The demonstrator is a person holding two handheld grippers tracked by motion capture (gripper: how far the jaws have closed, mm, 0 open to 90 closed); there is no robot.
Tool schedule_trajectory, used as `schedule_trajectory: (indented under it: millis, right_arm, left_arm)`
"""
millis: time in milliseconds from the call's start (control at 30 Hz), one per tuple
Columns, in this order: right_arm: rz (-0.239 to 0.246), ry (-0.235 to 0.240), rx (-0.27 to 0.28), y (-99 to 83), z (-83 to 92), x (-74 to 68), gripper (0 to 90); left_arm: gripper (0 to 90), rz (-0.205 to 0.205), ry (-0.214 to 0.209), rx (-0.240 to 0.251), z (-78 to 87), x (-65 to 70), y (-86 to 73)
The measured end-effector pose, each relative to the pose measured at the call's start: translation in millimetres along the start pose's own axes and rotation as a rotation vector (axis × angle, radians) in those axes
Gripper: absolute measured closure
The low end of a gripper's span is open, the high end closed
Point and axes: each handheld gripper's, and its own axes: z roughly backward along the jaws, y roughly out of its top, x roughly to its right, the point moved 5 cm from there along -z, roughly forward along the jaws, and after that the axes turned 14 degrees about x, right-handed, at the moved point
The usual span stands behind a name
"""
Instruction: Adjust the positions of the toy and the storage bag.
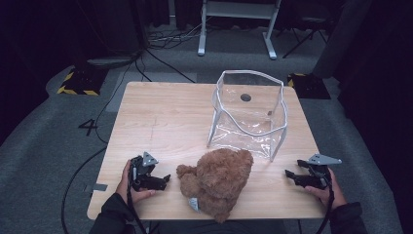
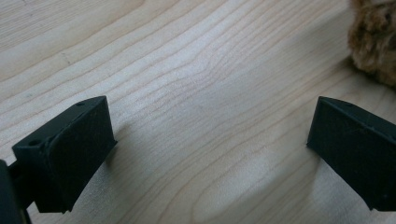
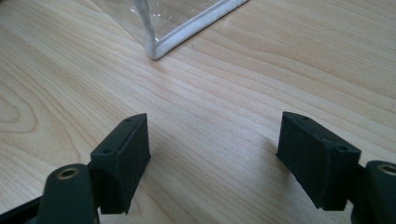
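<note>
A brown plush teddy bear lies near the table's front edge, with a grey tag at its lower left. Behind it stands a clear plastic bag with white piping, open at the top. My left gripper rests on the table just left of the bear, jaws open with only bare wood between them; the bear's fur shows at the upper right of the left gripper view. My right gripper sits at the table's front right, open and empty, with the bag's bottom corner ahead of it.
The light wooden table has bare room on its left half and back. Cables, a desk frame and yellow-black striped mats lie on the grey floor beyond the table.
</note>
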Motion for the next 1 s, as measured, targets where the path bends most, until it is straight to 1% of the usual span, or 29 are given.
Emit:
schedule_trajectory:
  millis: [67, 100, 133, 167, 200, 233, 267, 300, 367, 400, 467, 533, 567, 633, 667, 700, 767, 867, 1000]
  right_arm:
    - [0.0, -0.001, 0.0, 0.1, -0.2, 0.0, 24.7]
    - [0.0, -0.001, 0.001, 0.1, -0.4, 0.0, 24.6]
    - [-0.001, -0.002, 0.001, 0.1, -0.3, 0.0, 24.6]
    - [0.0, -0.002, 0.001, 0.1, -0.3, 0.0, 24.5]
    - [0.0, -0.002, 0.0, 0.1, -0.3, 0.0, 24.5]
    - [0.0, -0.002, 0.0, 0.1, -0.3, 0.0, 24.5]
    - [-0.001, -0.002, 0.0, 0.1, -0.4, 0.0, 24.4]
    - [-0.001, -0.003, 0.0, 0.1, -0.3, 0.1, 24.3]
    - [-0.001, -0.005, -0.001, 0.0, -0.4, 0.2, 24.0]
    - [0.0, -0.005, 0.0, 0.1, -0.4, 0.3, 24.0]
    - [-0.001, -0.004, 0.0, 0.1, -0.5, 0.2, 24.0]
    - [0.0, -0.005, 0.0, 0.1, -0.4, 0.3, 24.0]
    - [-0.001, -0.004, 0.0, 0.1, -0.4, 0.2, 24.0]
    - [-0.001, -0.004, 0.0, 0.1, -0.5, 0.2, 24.0]
    - [-0.001, -0.004, 0.0, 0.1, -0.5, 0.2, 24.0]
    - [-0.001, -0.004, 0.0, 0.1, -0.5, 0.2, 24.0]
    - [0.0, -0.005, 0.0, 0.1, -0.5, 0.3, 23.9]
    - [-0.001, -0.004, 0.0, 0.1, -0.4, 0.2, 24.0]
    - [-0.001, -0.004, 0.0, 0.1, -0.5, 0.2, 24.0]
  left_arm:
    - [1.0, -0.001, -0.003, -0.005, 1.0, 0.2, 0.1]
    - [2.3, -0.006, 0.0, -0.005, 2.1, 0.2, 0.4]
    - [4.4, -0.001, -0.008, -0.009, 3.6, 1.2, 0.1]
    - [7.3, -0.002, -0.012, -0.002, 6.1, 1.6, 0.4]
    - [15.2, -0.003, -0.01, 0.008, 7.9, 1.8, 0.6]
    - [18.9, 0.002, -0.019, 0.008, 9.3, 2.2, 0.1]
    - [18.7, 0.003, -0.041, 0.01, 11.1, 2.8, -0.3]
    - [16.5, -0.004, -0.055, 0.016, 13.2, 3.6, -0.6]
    - [17.7, -0.018, -0.06, 0.024, 18.5, 5.2, -0.3]
    - [17.4, -0.02, -0.074, 0.034, 22.3, 6.4, 0.7]
    - [16.4, -0.027, -0.086, 0.047, 28.1, 7.7, 2.9]
    - [16.2, -0.041, -0.089, 0.058, 34.2, 9.4, 5.7]
    - [16.2, -0.042, -0.101, 0.069, 36.4, 10.8, 7.6]
    - [16.1, -0.06, -0.124, 0.081, 40.5, 13.7, 11.4]
    - [16.1, -0.062, -0.131, 0.089, 41.8, 15.7, 13.4]
    - [16.1, -0.072, -0.134, 0.093, 44.0, 18.1, 16.3]
    - [16.1, -0.076, -0.146, 0.107, 47.2, 21.6, 20.0]
    - [16.1, -0.096, -0.147, 0.115, 52.5, 25.2, 24.8]
    - [16.0, -0.091, -0.169, 0.143, 61.8, 31.3, 32.5]
